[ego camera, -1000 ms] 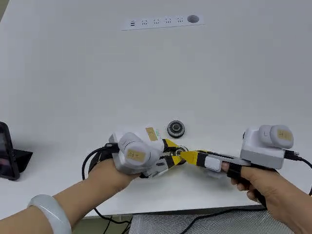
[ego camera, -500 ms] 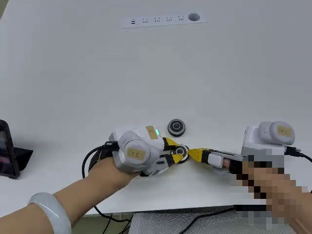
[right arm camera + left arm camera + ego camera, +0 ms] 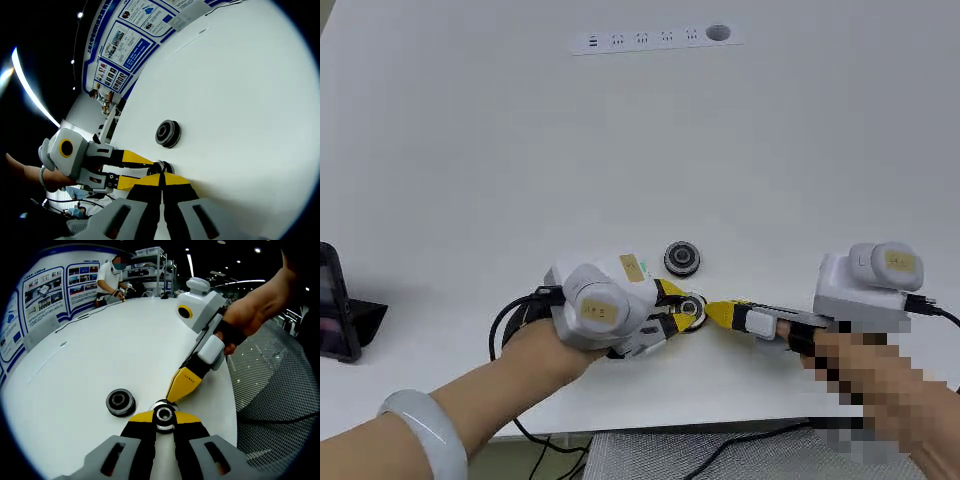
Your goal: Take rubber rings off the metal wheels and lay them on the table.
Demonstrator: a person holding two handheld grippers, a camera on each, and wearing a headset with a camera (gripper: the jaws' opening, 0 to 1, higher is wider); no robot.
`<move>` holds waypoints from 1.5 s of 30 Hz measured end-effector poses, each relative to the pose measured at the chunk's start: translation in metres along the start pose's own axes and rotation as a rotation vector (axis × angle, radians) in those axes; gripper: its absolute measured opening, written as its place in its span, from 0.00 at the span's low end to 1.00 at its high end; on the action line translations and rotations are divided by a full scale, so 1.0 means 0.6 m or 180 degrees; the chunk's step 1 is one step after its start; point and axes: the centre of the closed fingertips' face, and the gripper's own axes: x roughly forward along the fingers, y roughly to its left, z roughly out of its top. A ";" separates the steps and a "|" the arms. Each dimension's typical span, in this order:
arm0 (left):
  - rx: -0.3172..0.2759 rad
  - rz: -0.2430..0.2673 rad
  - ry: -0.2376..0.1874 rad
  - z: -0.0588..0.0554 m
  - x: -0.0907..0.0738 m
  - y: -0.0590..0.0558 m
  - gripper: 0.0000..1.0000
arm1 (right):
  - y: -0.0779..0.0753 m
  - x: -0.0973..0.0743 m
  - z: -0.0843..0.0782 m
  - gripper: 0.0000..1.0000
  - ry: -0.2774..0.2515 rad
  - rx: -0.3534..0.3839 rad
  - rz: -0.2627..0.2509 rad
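My left gripper point(image 3: 678, 310) is near the table's front edge, shut on a small metal wheel point(image 3: 692, 308), which sits between its yellow tips point(image 3: 164, 416). My right gripper point(image 3: 710, 312) comes in from the right with its jaws shut. Its tips point(image 3: 161, 176) touch that wheel's rim point(image 3: 163, 166); I cannot tell whether they pinch a ring. In the left gripper view the right gripper's yellow tip point(image 3: 184, 383) meets the held wheel from above. A second wheel point(image 3: 681, 260) with a black rubber ring lies flat on the white table, just behind the grippers point(image 3: 120, 402) point(image 3: 167, 133).
A white power strip point(image 3: 650, 40) lies at the table's far side. A dark phone on a stand point(image 3: 335, 322) is at the left edge. A black cable point(image 3: 508, 322) loops under the left hand. The table's front edge point(image 3: 700, 425) runs just below the grippers.
The right gripper's tips have drawn back slightly to the right, uncovering the held wheel. The left gripper has stayed put with the wheel.
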 end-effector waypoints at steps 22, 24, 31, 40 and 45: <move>0.0006 0.0004 0.0002 -0.001 0.001 0.001 0.13 | 0.023 -0.002 0.014 0.02 -0.0116 0.0107 0.0111; 0.0008 0.0006 0.0000 -0.001 0.001 0.001 0.13 | 0.020 -0.003 0.013 0.02 -0.0114 0.0122 0.0089; 0.0050 0.0009 -0.0005 0.000 0.001 0.001 0.13 | 0.015 -0.002 0.011 0.02 -0.0113 0.0131 0.0057; 0.0035 -0.0003 -0.0073 0.001 0.000 -0.003 0.15 | 0.013 0.000 0.007 0.02 -0.0091 0.0125 0.0043; 0.0058 -0.0017 -0.0137 0.006 -0.005 -0.007 0.19 | 0.010 0.000 0.006 0.02 -0.0091 0.0126 0.0032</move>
